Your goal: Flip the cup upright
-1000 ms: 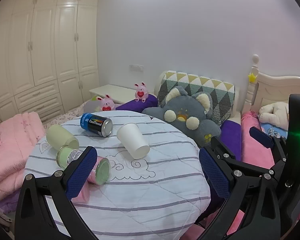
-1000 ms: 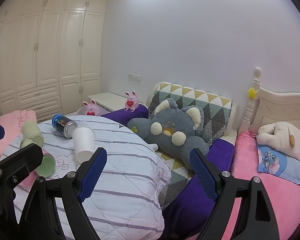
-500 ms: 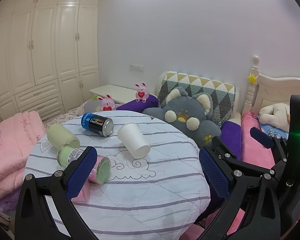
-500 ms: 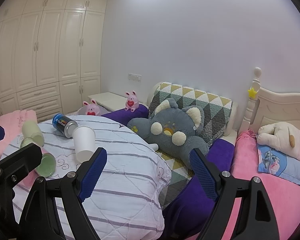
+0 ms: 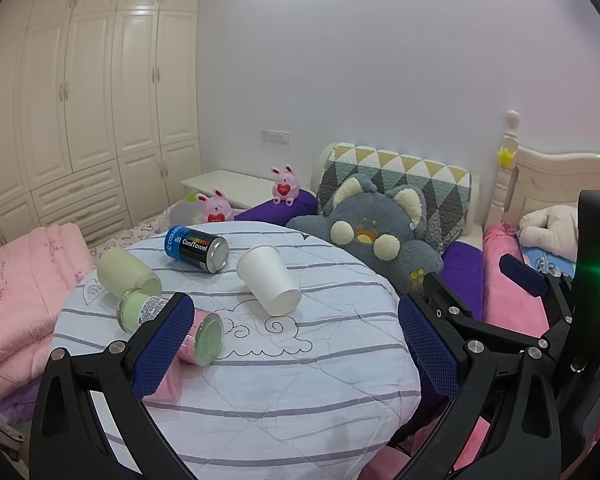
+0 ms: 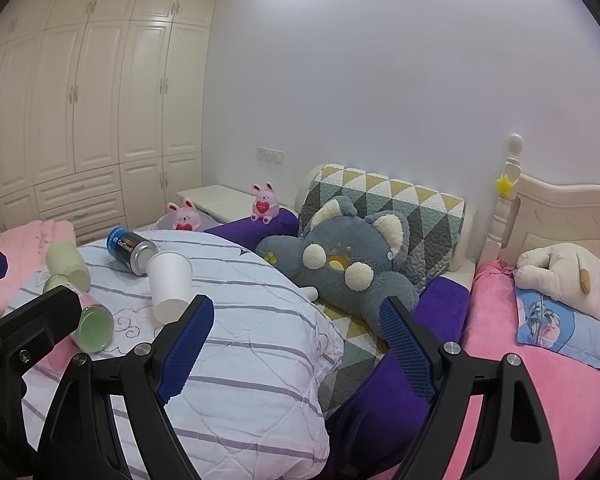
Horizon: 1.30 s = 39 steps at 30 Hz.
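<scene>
A white paper cup (image 5: pixel 270 280) lies on its side on the round table (image 5: pixel 300 380) with the striped cloth, its closed base toward me; it also shows in the right wrist view (image 6: pixel 168 286). My left gripper (image 5: pixel 296 348) is open and empty, held above the table's near half, short of the cup. My right gripper (image 6: pixel 296 350) is open and empty, to the right of the table over its edge, with the cup beyond its left finger.
A blue and black can (image 5: pixel 196 248), a pale green cup (image 5: pixel 128 276), a green-lidded jar (image 5: pixel 140 312) and a pink canister (image 5: pixel 202 342) lie on the table's left part. A grey plush (image 5: pixel 371 236) and a bed (image 6: pixel 539 360) lie behind and right.
Both views have shifted very slightly; the table objects sit a touch to the right in the frames. Nothing was taken hold of or moved.
</scene>
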Tool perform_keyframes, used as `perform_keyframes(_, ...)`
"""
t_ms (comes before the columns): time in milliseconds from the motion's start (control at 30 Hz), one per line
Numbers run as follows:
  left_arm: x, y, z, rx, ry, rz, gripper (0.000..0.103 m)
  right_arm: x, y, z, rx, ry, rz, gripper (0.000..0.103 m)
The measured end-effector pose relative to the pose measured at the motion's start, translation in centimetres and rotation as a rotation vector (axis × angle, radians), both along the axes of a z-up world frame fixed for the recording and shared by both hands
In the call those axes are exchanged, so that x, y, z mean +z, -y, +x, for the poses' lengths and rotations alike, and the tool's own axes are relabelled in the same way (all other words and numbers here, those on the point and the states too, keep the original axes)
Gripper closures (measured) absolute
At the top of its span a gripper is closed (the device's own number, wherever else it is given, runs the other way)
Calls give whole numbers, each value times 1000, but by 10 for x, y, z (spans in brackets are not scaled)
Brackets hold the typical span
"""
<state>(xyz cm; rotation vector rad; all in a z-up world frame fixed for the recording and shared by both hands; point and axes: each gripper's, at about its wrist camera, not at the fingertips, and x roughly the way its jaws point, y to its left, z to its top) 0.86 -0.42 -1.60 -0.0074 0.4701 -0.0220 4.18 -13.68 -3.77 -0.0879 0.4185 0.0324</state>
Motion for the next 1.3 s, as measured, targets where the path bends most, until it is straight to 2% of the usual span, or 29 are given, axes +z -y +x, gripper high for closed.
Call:
perform_keyframes(833,-4,-6,-2,25,-17,9,0,-6,-5,7,34,-28,6,17)
perform_keyframes(1300,-17,-44,28,75,-106,-69,0,-18,-27,30,84,-82,-2,17)
